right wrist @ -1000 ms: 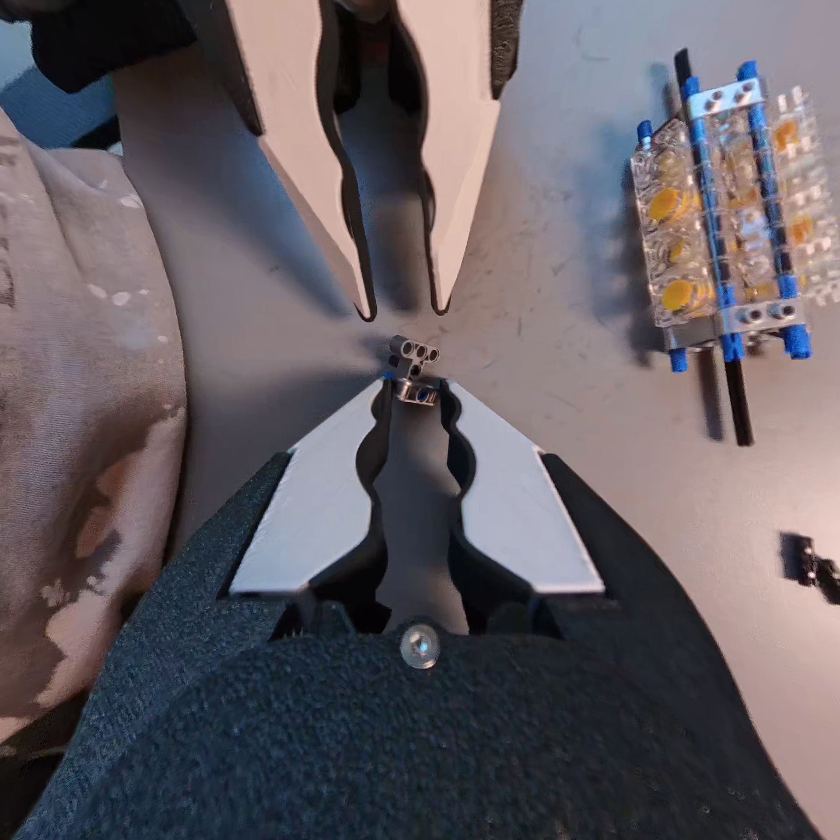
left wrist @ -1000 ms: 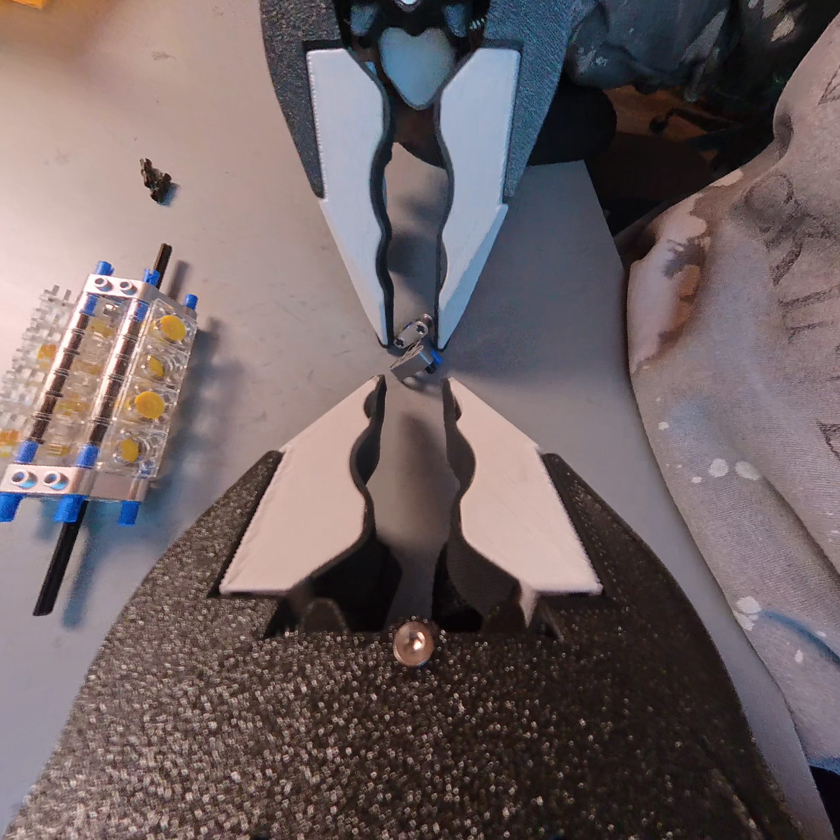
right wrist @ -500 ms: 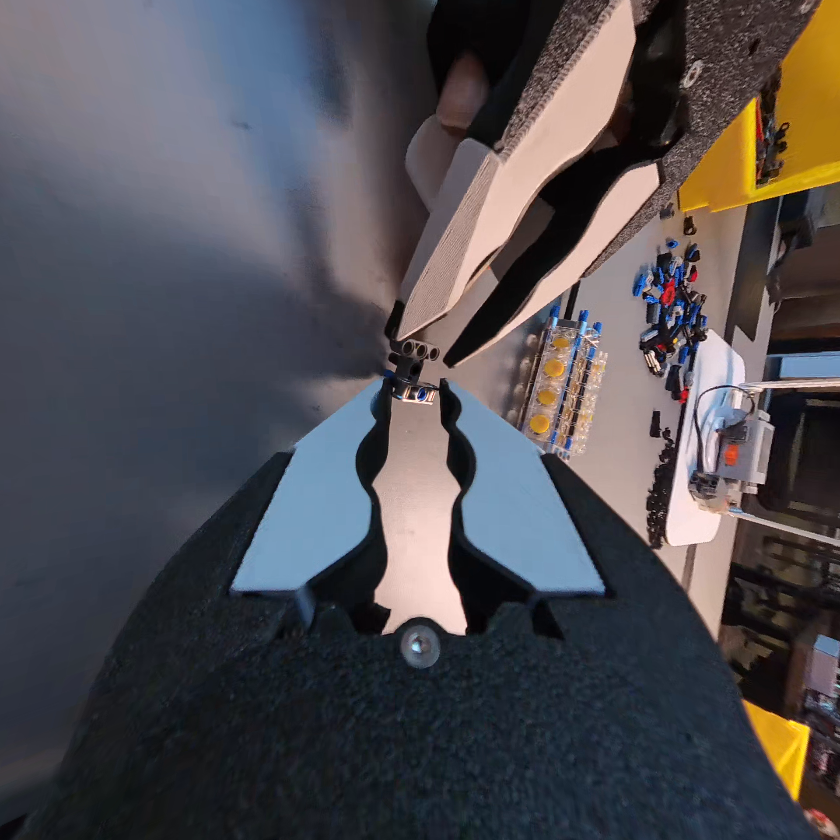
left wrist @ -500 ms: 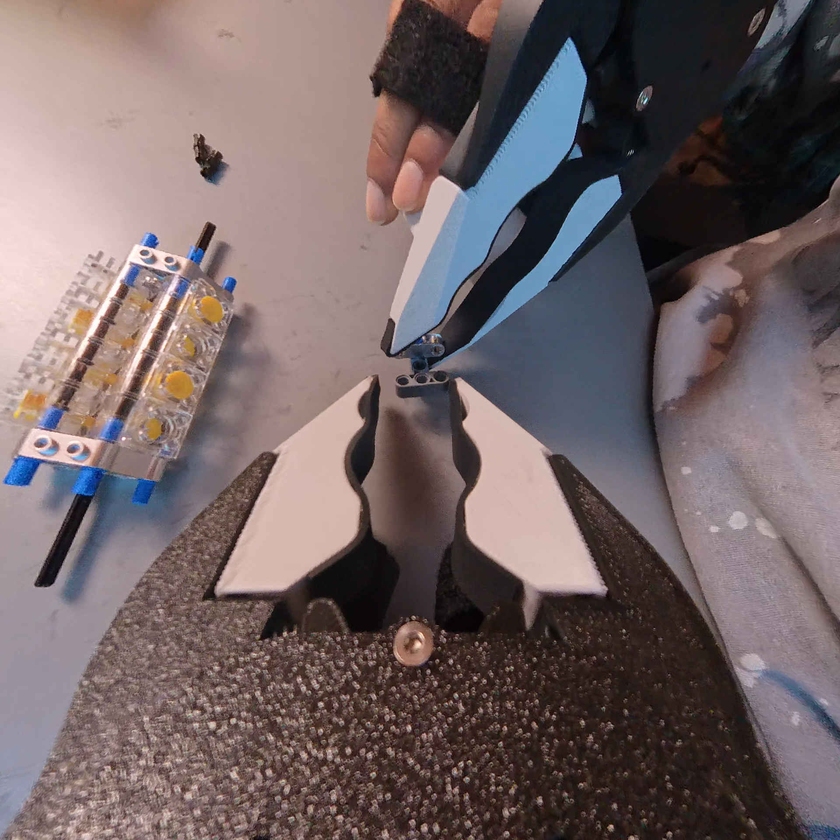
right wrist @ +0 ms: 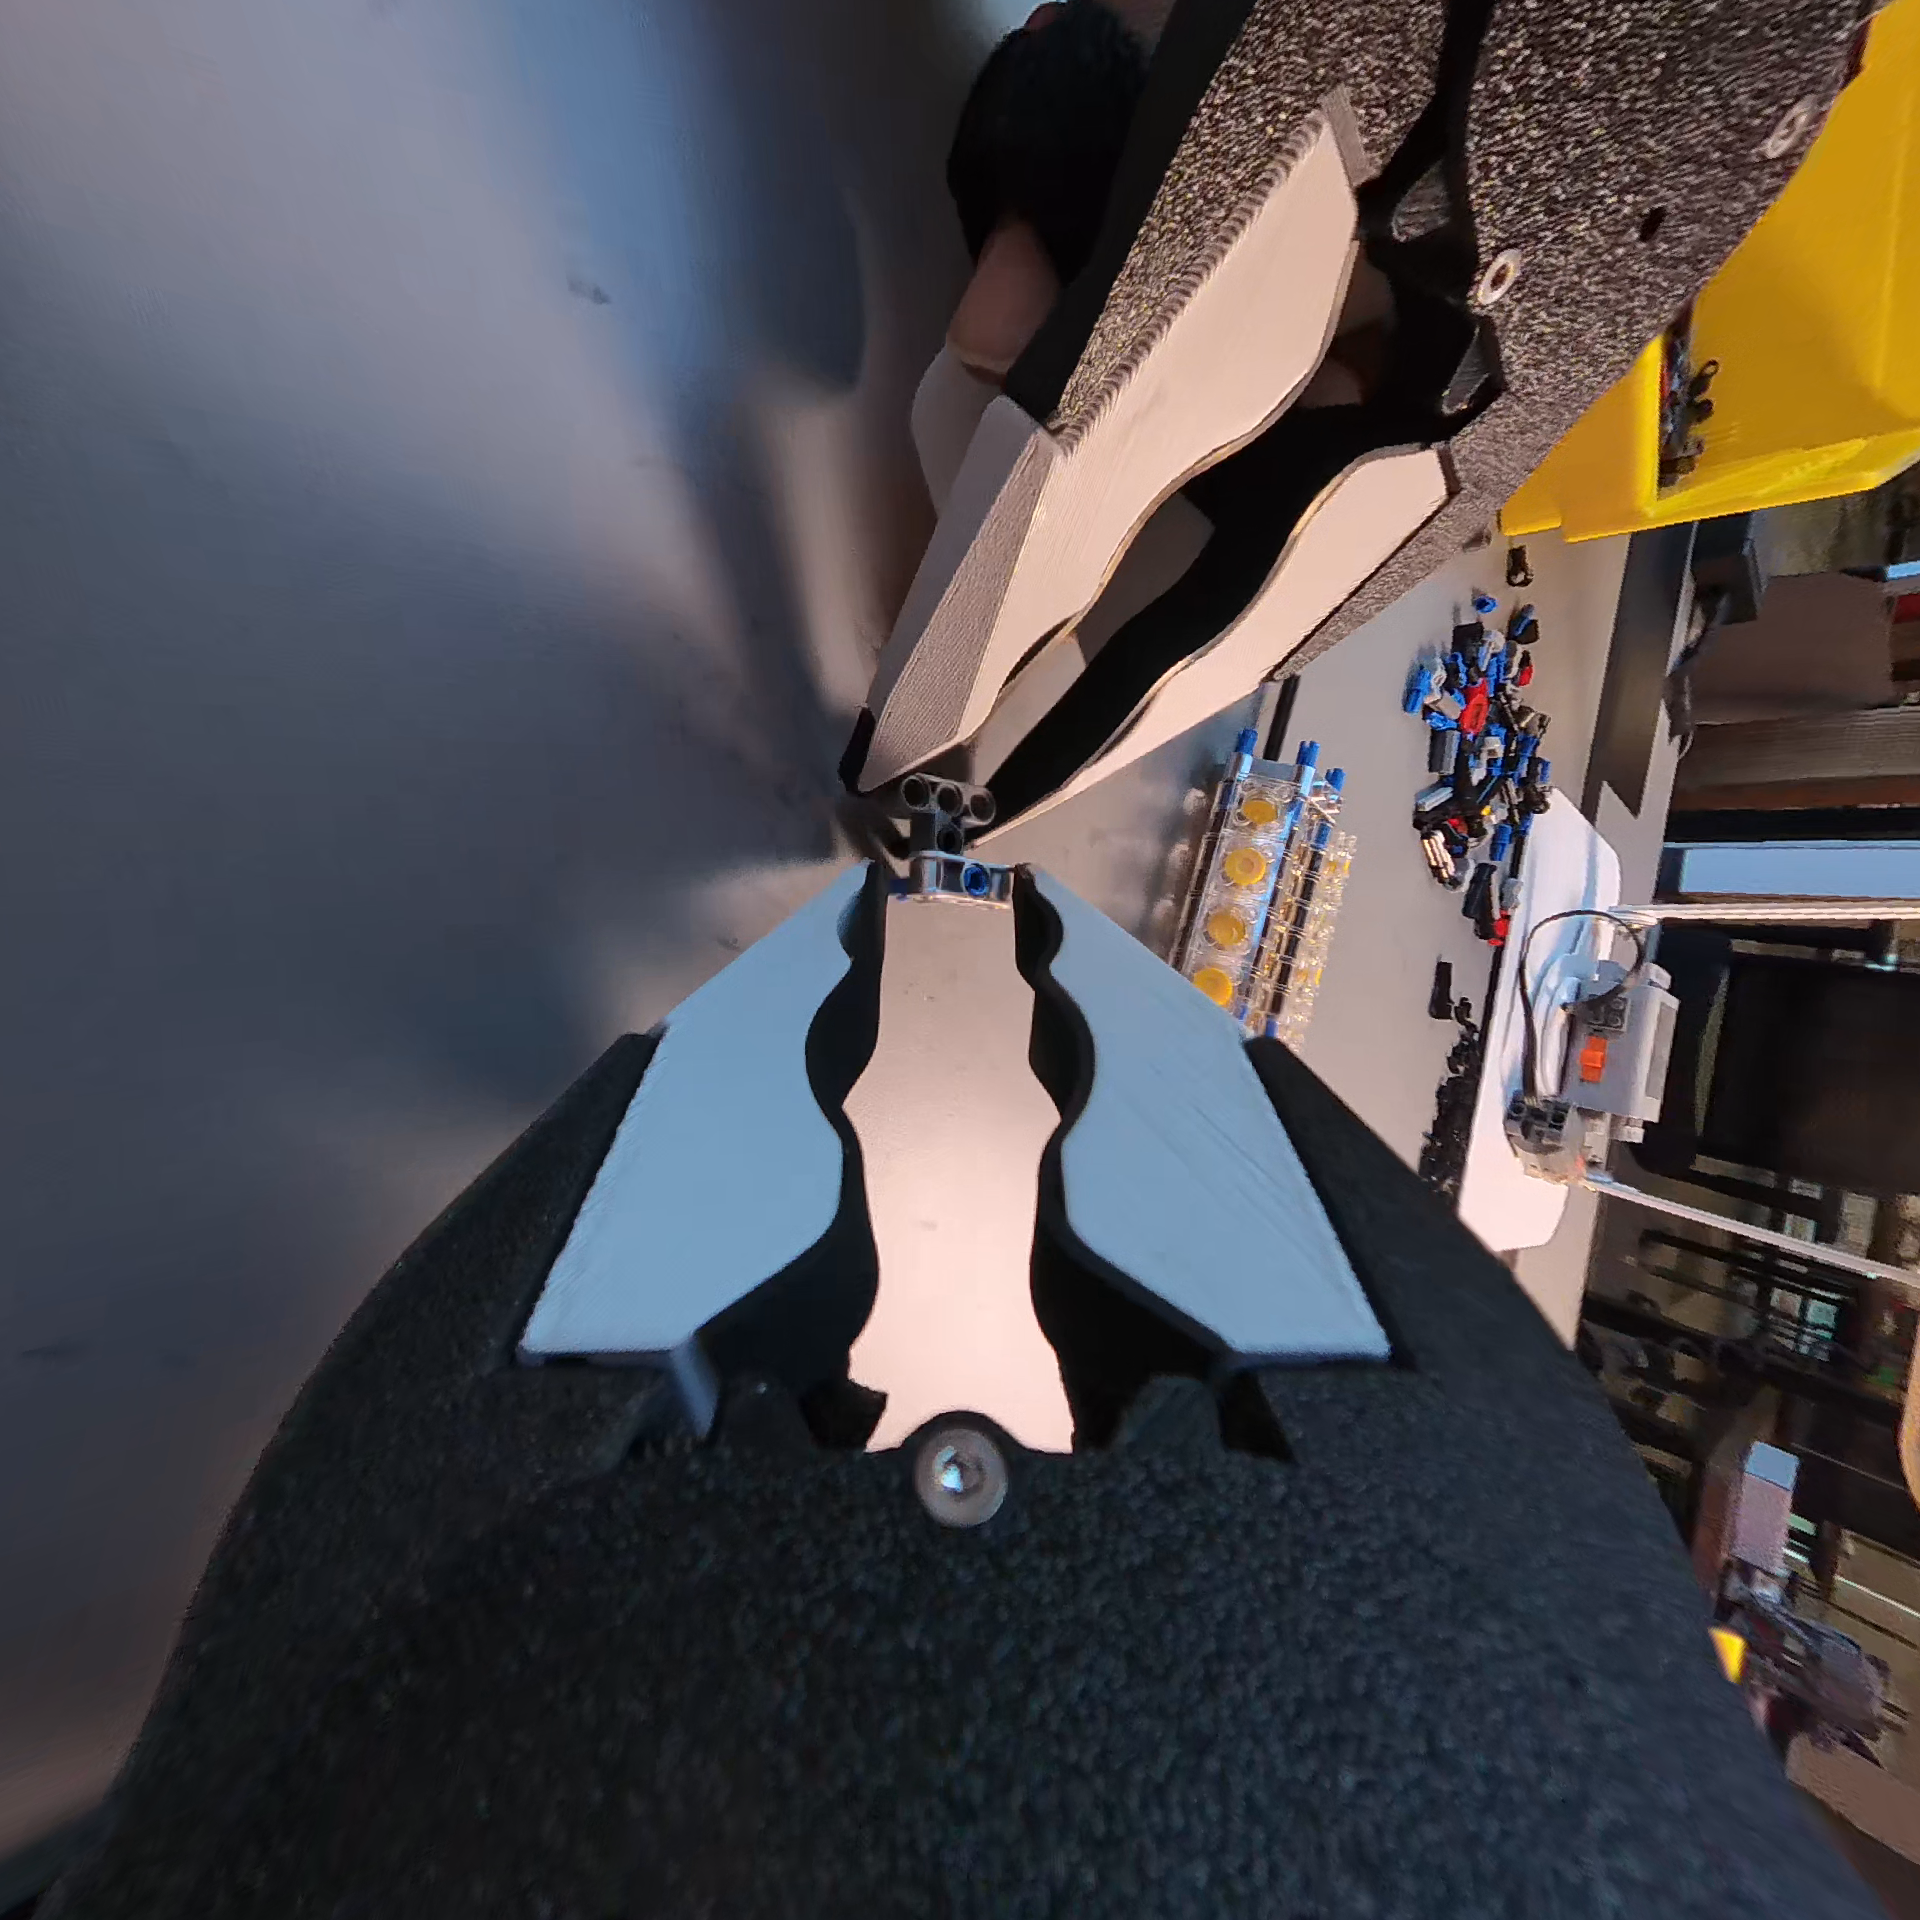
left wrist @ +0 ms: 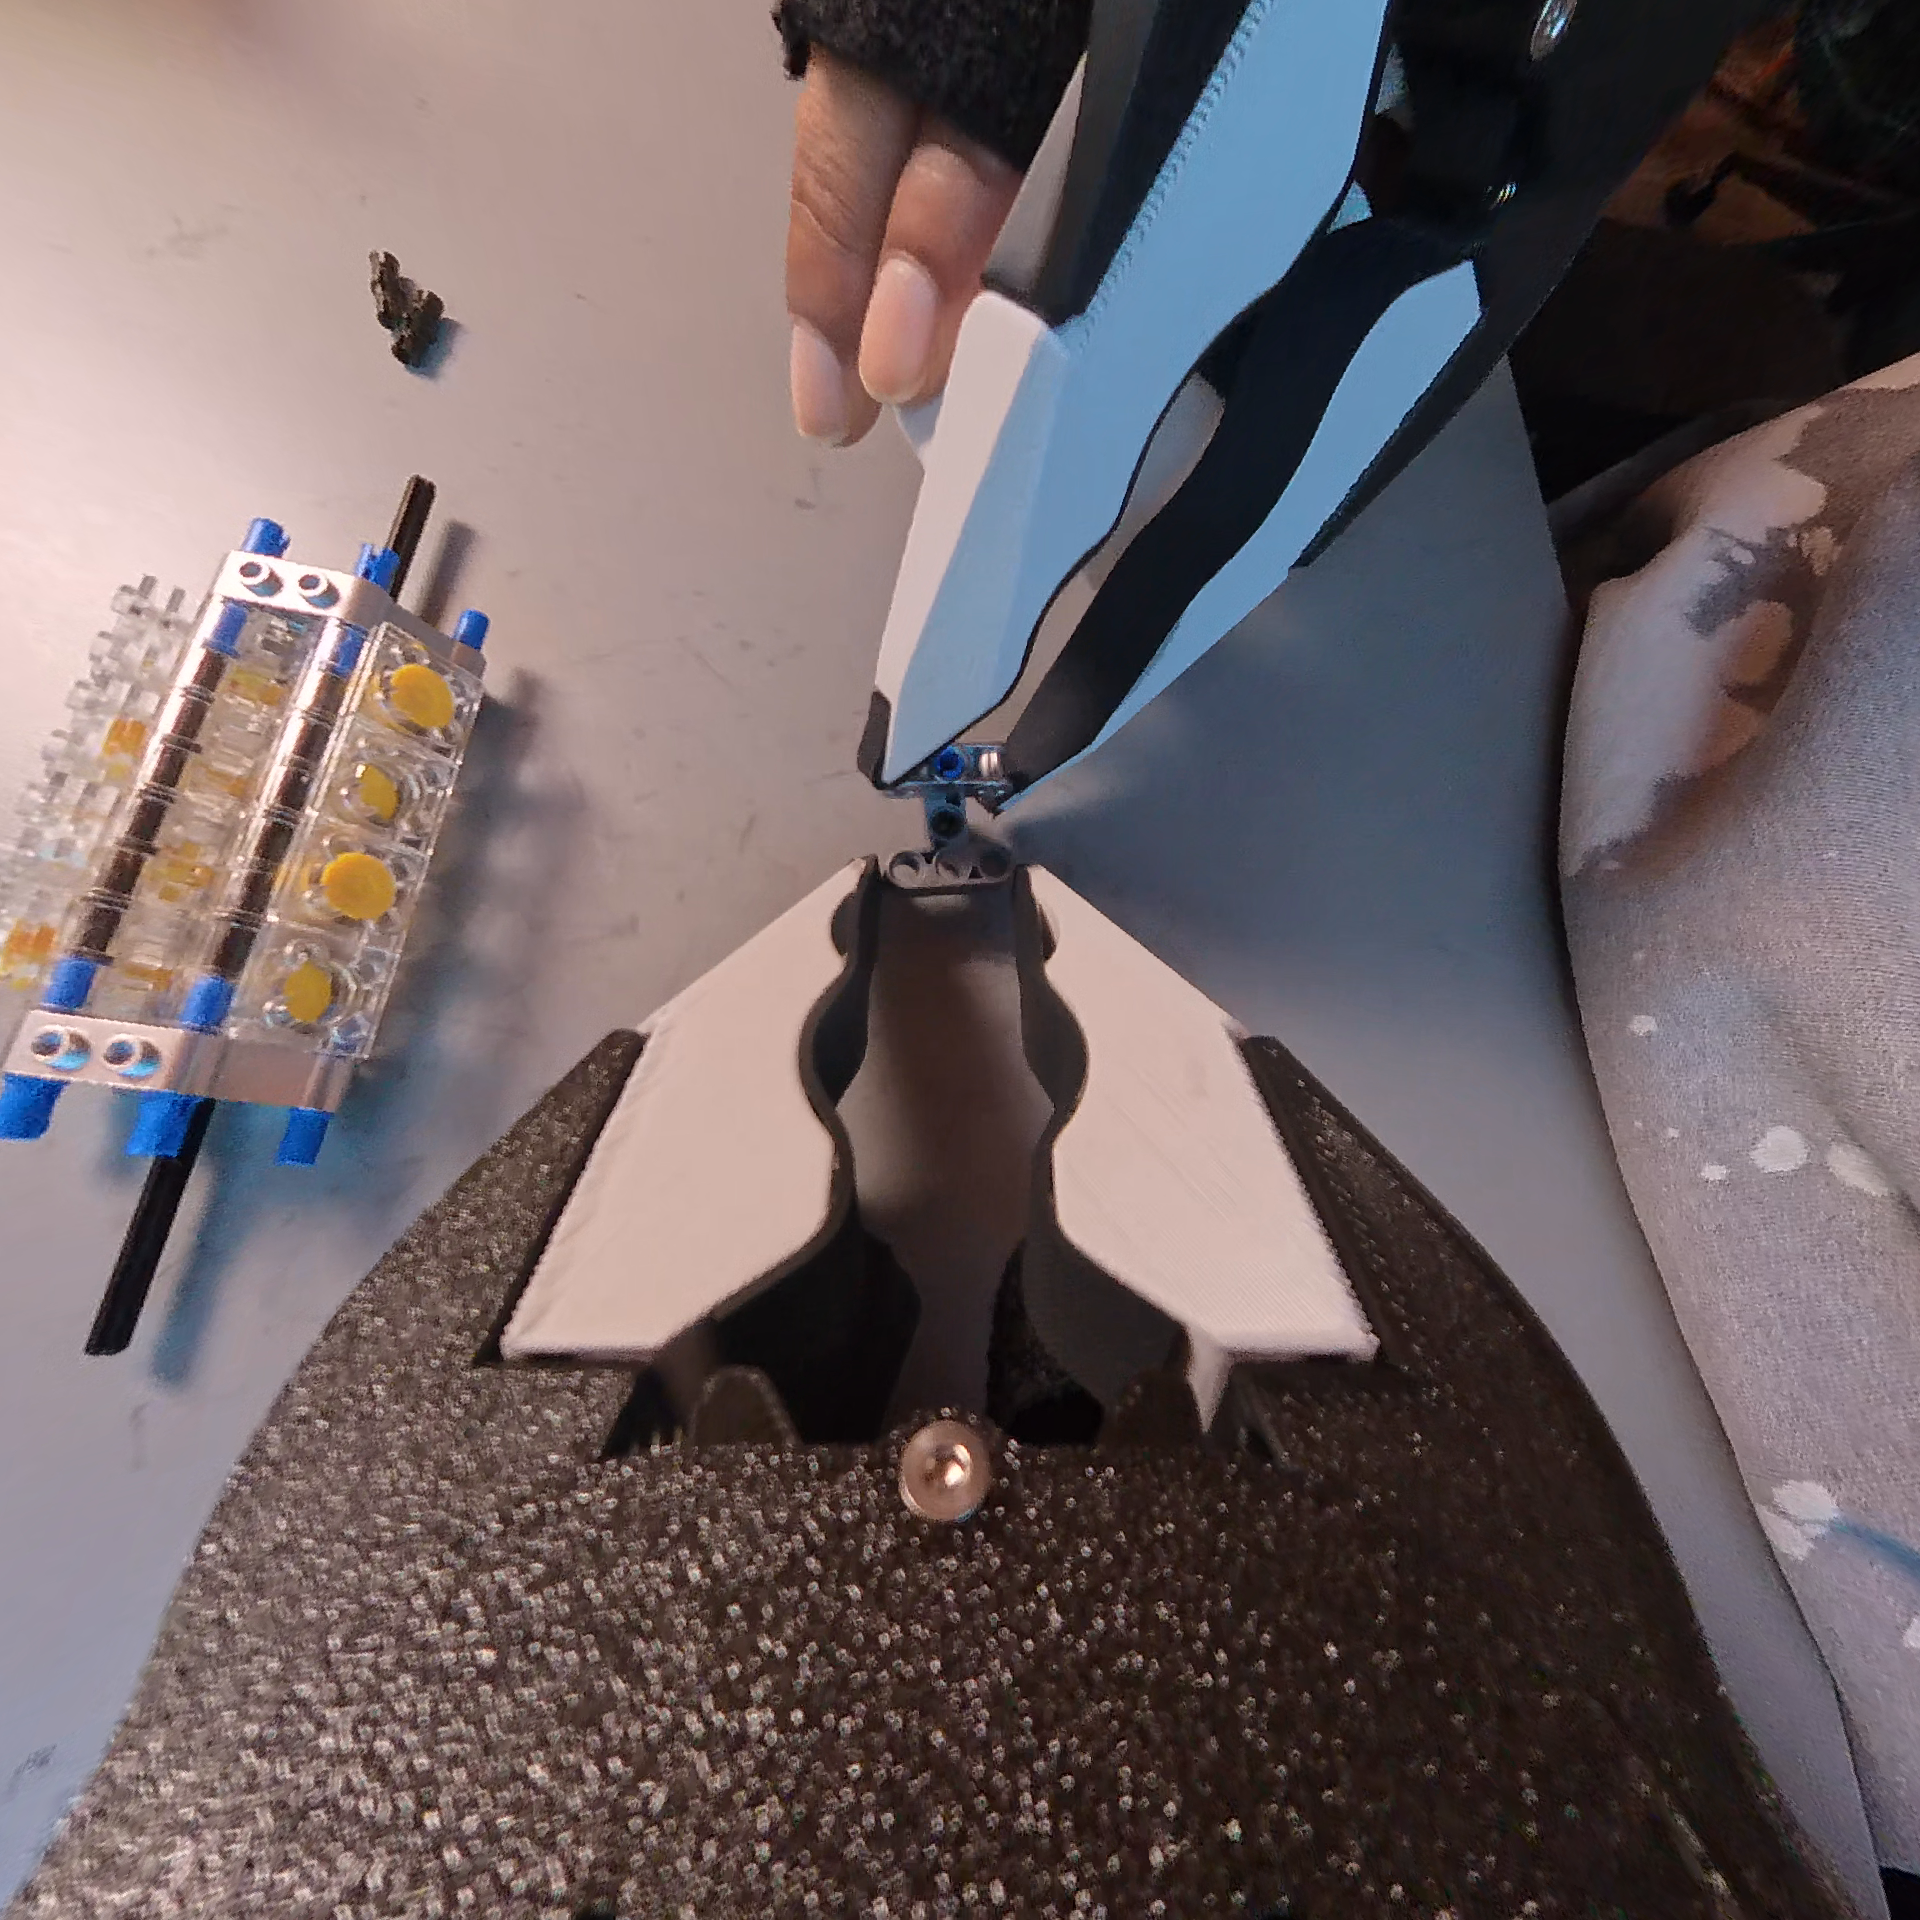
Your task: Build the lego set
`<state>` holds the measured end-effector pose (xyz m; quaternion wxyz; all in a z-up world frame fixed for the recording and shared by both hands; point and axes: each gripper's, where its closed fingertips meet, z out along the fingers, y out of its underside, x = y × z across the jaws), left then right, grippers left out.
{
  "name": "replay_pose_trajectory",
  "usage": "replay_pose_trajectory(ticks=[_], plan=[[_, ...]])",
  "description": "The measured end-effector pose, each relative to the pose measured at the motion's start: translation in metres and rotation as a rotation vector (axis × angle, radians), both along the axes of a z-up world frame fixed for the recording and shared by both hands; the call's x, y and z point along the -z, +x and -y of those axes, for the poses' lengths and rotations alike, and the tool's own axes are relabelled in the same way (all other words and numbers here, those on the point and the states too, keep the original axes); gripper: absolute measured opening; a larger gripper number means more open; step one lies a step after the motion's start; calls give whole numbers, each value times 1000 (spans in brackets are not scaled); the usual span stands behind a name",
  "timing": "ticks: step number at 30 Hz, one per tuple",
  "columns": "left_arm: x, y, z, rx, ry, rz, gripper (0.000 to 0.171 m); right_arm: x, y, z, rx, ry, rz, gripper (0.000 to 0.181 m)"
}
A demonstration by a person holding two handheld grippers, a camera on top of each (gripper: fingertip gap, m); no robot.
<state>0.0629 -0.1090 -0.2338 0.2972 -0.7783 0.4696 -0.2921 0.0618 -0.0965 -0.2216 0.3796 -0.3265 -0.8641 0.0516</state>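
Observation:
My left gripper (left wrist: 948,871) is shut on a small dark grey three-hole piece (left wrist: 951,865) at its fingertips, above the grey table (left wrist: 623,260). My right gripper (right wrist: 951,883) is shut on a light grey piece with a blue pin (right wrist: 958,881). The two pieces are joined by a short dark stem (left wrist: 945,823). The grippers face each other tip to tip. In the left wrist view the right gripper (left wrist: 948,771) comes in from the upper right, with a hand (left wrist: 873,260) behind it. In the right wrist view the left gripper (right wrist: 925,795) comes in from the upper right.
A clear brick block with yellow discs, blue pins and a black axle (left wrist: 239,862) lies left of the grippers. A small dark part (left wrist: 405,312) lies farther off. A pile of small parts (right wrist: 1475,727), a white tray with a grey unit (right wrist: 1590,1070) and a yellow bin (right wrist: 1766,364) stand beyond. Paint-spotted cloth (left wrist: 1745,935) is on the right. The black axle (left wrist: 239,862) is about 9 centimeters from both grippers' fingertips. The right camera catches it too, in the right wrist view (right wrist: 1276,885).
My right gripper has rolled about a quarter turn with its piece. My left gripper has moved onto the dark three-hole piece and now grips it.

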Motion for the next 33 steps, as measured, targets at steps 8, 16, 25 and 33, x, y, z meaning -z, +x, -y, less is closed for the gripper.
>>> replay_pose_trajectory(ticks=[8,16,25,33], plan=[[0,-1,0,7,14,-10,24,-3,4,-2,54,-122,-31,23],[0,-2,1,15,17,-14,26,-9,10,3,79,-277,-57,29],[-14,-31,-8,1,50,-17,29,-13,58,-104,471,-596,-68,28],[-10,-42,-20,-49,74,-25,29,10,54,-129,567,-663,-37,13]])
